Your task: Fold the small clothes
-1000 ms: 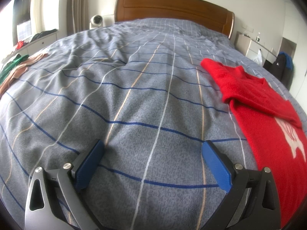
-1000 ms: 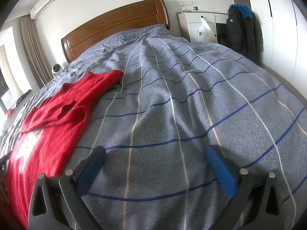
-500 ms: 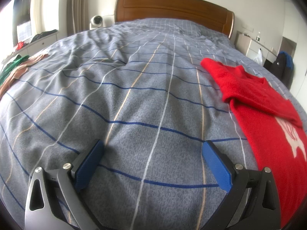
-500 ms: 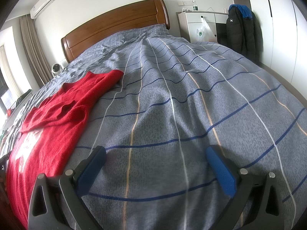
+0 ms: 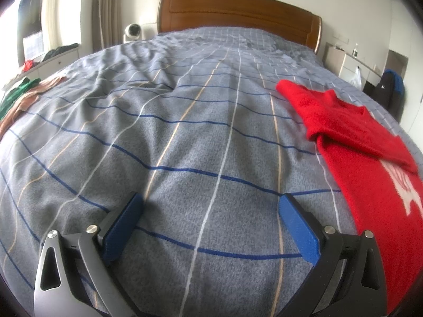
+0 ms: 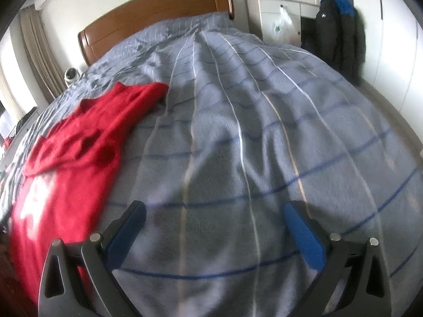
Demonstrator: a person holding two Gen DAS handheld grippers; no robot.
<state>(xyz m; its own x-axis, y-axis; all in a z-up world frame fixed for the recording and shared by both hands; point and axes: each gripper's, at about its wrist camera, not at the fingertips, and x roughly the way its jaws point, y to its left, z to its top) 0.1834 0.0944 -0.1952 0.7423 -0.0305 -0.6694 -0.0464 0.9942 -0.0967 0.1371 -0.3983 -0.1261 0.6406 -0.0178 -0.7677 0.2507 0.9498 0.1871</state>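
Observation:
A small red sweater (image 5: 364, 158) with a white print lies flat on the grey checked bedspread (image 5: 185, 121), one sleeve folded across its chest. In the left wrist view it is at the right; in the right wrist view the sweater (image 6: 71, 158) is at the left. My left gripper (image 5: 211, 206) is open and empty, low over the bedspread left of the sweater. My right gripper (image 6: 214, 211) is open and empty, low over the bedspread right of the sweater.
A wooden headboard (image 5: 238, 10) stands at the far end of the bed. Green and tan clothes (image 5: 18, 97) lie at the bed's left edge. A white cabinet (image 6: 277, 18) and a hanging dark jacket (image 6: 341, 34) stand to the right of the bed.
The right wrist view has turned and blurred: my right gripper is moving, with the sweater now nearer its left finger. The left gripper has barely moved.

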